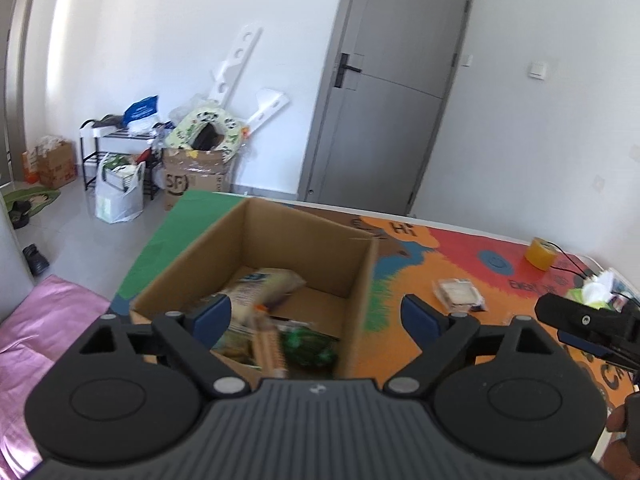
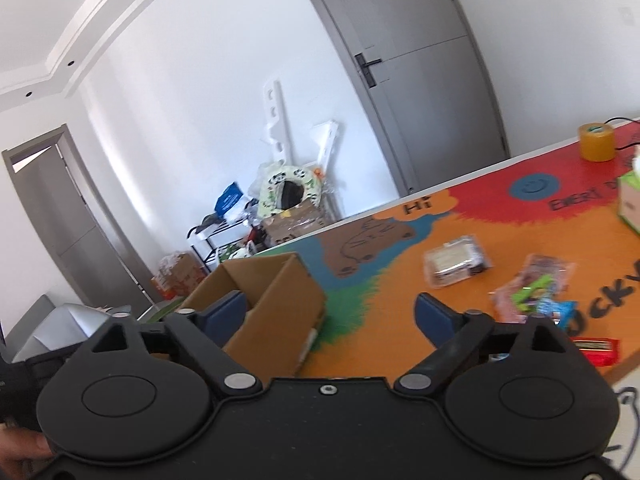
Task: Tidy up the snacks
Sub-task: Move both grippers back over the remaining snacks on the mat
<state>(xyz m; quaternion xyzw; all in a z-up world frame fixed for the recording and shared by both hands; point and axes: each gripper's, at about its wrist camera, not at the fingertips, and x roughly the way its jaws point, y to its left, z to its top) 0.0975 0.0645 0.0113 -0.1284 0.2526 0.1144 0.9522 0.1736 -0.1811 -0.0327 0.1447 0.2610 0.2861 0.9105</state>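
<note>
An open cardboard box (image 1: pixel 360 276) stands on the colourful table mat (image 1: pixel 500 280), with several snack packs (image 1: pixel 260 288) inside it. My left gripper (image 1: pixel 316 312) is open and empty, hovering above the box's near side. My right gripper (image 2: pixel 332 312) is open and empty, just right of the box (image 2: pixel 276 308). On the mat lie a clear-wrapped snack (image 2: pixel 456 262) (left wrist view (image 1: pixel 458 294)), a pink and green snack pack (image 2: pixel 536 292) and a red packet (image 2: pixel 596 350). The right gripper's finger shows at the left wrist view's right edge (image 1: pixel 588 322).
A yellow tape roll (image 2: pixel 596 142) and a green tissue box (image 2: pixel 630 200) stand at the table's far right. A pink cover (image 1: pixel 44 328) lies left of the table. Boxes, bags and a black rack (image 1: pixel 120 152) stand by the far wall, next to a grey door (image 1: pixel 392 88).
</note>
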